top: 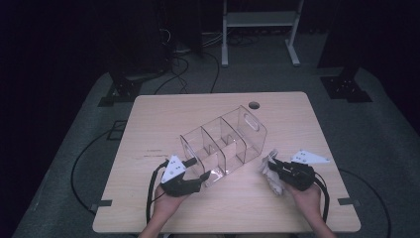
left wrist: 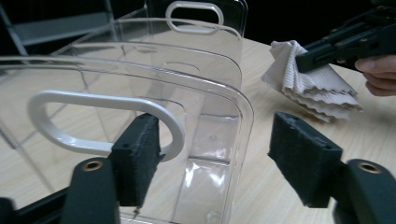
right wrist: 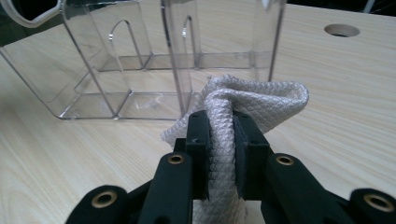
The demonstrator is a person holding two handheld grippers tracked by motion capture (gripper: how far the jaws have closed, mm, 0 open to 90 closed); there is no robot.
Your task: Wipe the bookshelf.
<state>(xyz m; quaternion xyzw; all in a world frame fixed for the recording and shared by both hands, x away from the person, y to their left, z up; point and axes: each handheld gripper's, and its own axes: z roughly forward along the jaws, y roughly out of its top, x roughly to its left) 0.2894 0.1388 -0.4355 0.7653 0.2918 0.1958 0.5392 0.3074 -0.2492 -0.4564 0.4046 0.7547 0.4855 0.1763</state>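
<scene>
- The work in hand looks like wiping a clear plastic organizer (top: 225, 144) with a folded white cloth (right wrist: 243, 109). The organizer sits near the middle of the counter (top: 297, 114), lying at a slant, with inner dividers and a white-rimmed handle cutout at each end.
- The left hand-held gripper (top: 200, 177) stands wide at the organizer's near end. In the left gripper view one pad (left wrist: 137, 156) sits at the near handle cutout (left wrist: 102, 123) and the other stands well off to the side, nothing pinched between them.
- The right hand-held gripper (right wrist: 219, 144) is clamped narrow on the cloth, which bunches above the jaws and hangs loose below; it sits just beside the organizer's right wall.
- To do this well, I judge the left side should first close on the end wall at the cutout, so the light, slippery box does not skate across the wood when the cloth pushes on it.
- The cloth wants a broad fold leading, not the jaw tips, or hard plastic may scrape the clear wall.
- Strokes along the wall, toward the braced end, seem safer than pushes across it.
- The counter is pale wood grain, bare apart from these things, with a round cable hole (top: 254, 105) near its far edge.
- The room is dark; grey floor (top: 74, 129), cables and a white-legged stand (top: 260, 29) lie beyond.
</scene>
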